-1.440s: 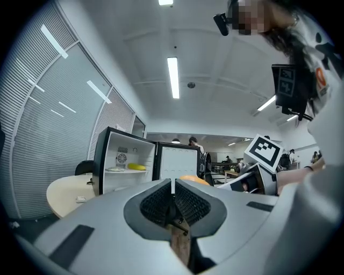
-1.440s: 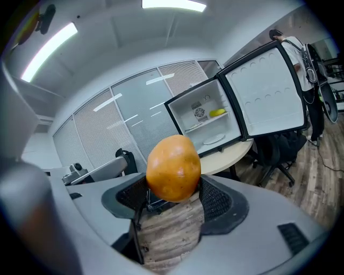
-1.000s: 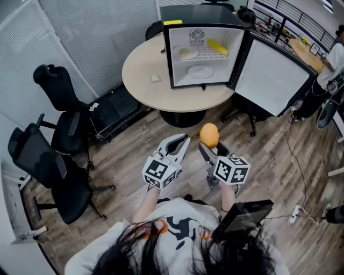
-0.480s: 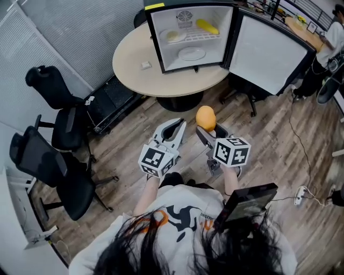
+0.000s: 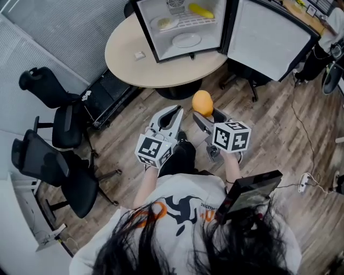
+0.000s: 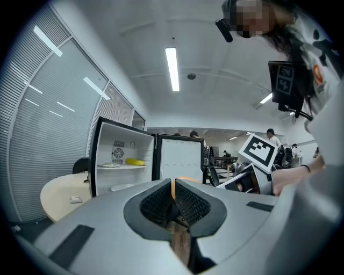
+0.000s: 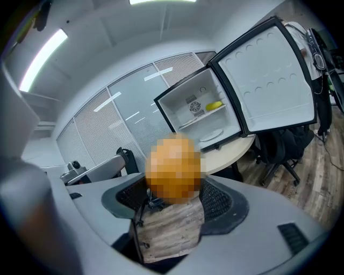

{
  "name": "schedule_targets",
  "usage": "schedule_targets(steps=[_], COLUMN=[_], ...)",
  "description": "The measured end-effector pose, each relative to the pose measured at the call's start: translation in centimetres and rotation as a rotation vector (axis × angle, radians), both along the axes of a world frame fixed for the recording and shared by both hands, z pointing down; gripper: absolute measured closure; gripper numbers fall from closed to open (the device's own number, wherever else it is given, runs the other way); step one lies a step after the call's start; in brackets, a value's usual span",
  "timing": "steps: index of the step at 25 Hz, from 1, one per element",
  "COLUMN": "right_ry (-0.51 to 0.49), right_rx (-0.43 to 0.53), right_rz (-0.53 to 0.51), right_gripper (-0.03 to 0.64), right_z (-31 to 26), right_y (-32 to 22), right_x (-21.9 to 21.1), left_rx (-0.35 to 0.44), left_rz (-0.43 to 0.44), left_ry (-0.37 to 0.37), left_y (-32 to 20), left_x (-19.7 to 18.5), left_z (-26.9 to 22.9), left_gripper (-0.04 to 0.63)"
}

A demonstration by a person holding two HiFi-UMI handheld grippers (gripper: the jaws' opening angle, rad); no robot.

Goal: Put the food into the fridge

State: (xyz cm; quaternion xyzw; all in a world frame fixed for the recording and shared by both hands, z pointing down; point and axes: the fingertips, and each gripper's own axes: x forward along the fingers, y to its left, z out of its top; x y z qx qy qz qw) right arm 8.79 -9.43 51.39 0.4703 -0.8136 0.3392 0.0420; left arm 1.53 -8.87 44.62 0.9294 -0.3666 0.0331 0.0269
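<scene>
two grippers: left gripper point(image 5: 173, 111), right gripper point(image 5: 206, 114). one orange point(image 5: 202, 102). one fridge point(image 5: 144, 29), one door, open. inside: one yellow food item point(image 5: 200, 9), two plates, upper plate point(image 5: 163, 22) on shelf, lower plate point(image 5: 186, 40) on fridge floor. one round table point(image 5: 126, 67). one small white object point(image 5: 139, 55) on it. three black office chairs: near chair point(image 5: 51, 166), far chair point(image 5: 67, 126), third chair point(image 5: 252, 86) under fridge door.

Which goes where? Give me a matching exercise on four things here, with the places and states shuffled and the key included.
1. round orange fruit
2. long yellow food
3. flat white plate
4. grey left gripper

A. bottom level of the white fridge
B. jaws together, empty
C. between the jaws of the right gripper
D. upper wire shelf of the fridge

Pairs: 1-C, 2-D, 3-A, 4-B
</scene>
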Motion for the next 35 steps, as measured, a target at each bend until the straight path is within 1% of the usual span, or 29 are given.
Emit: schedule_targets(steps=[7,17,22,28,35], right_ry=[0.019,0.034,0.047,0.069,0.093], right_rx=[0.006,0.029,0.027,0.025,0.009], right_rz=[0.003,0.027,0.040,0.036,0.051], right_gripper=[0.304,0.304,0.304,0.304,0.304], right_z=[-0.1,-1.9,-2.1,-2.3,-2.0], right_y=[-5.6,-16.6,-21.5,-25.0,-27.1], right_x=[0.0,-0.8,-1.6,-2.9,-2.8], left_rx=[0.009,0.024,0.020,0.009,-0.021], left_rz=[0.001,0.036,0.055,0.060,0.078], left_ry=[0.019,0.030,0.046,0.077,0.088], left_y=[-6.2,-18.0,-23.0,-26.9,-28.6], left_x=[-0.4,-1.0,-1.5,-2.6,-2.9], left_z=[-0.1,-1.2,-1.1,-0.8,0.2], left_gripper=[0.581,0.581,0.581,0.581,0.581])
